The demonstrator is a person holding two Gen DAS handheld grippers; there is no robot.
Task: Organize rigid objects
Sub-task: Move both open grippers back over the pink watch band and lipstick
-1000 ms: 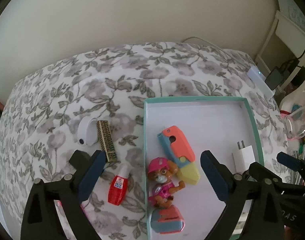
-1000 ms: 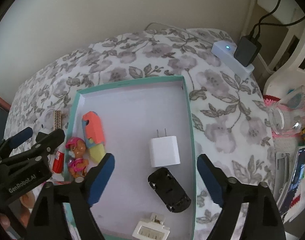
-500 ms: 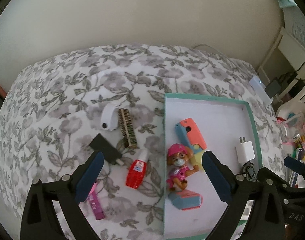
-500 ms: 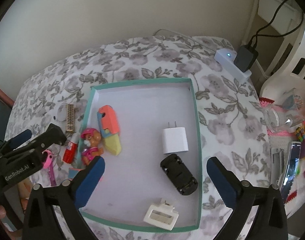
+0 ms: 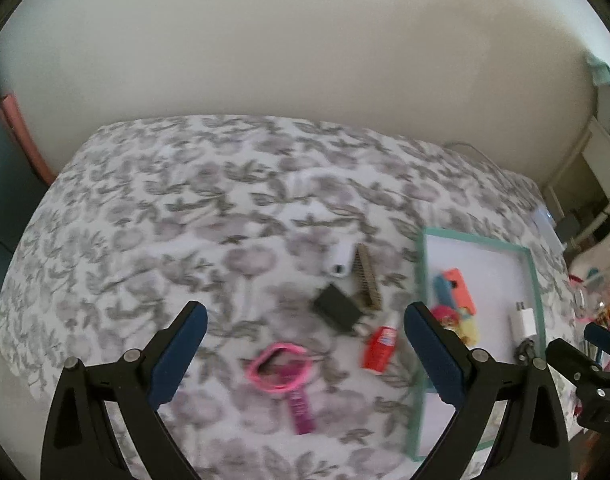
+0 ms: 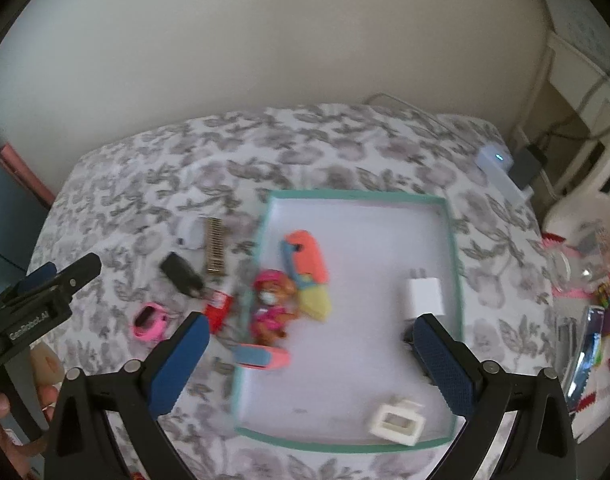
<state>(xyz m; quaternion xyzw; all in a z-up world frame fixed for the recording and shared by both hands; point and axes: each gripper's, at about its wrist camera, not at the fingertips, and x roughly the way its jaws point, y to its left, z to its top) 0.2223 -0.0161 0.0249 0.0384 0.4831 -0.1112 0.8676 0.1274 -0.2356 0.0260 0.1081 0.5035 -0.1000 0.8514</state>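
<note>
A teal-rimmed white tray (image 6: 453, 240) lies on the floral cloth; it also shows at the right of the left wrist view (image 5: 423, 264). In it lie an orange-blue-yellow toy (image 6: 307, 268), a pink pup figure (image 6: 271, 304), a pink-blue block (image 6: 261, 356), a white charger (image 6: 423, 294) and a white holder (image 6: 397, 426). On the cloth left of it lie a pink watch (image 5: 283, 372), a red bottle (image 5: 381, 348), a black adapter (image 5: 337, 310), a gold strip (image 5: 367, 282) and a white case (image 5: 341, 260). My left gripper (image 5: 303, 346) is open above the watch. My right gripper (image 6: 305, 360) is open above the tray.
A white power strip (image 6: 501, 170) with a black plug lies at the cloth's far right corner. A clear cup (image 6: 581, 264) and colourful clutter sit to the right. A wall stands behind. A dark panel is at the left edge.
Both grippers have pulled back and up, so the objects look smaller. The left view has swung left, bringing the pink watch and black adapter between its fingers.
</note>
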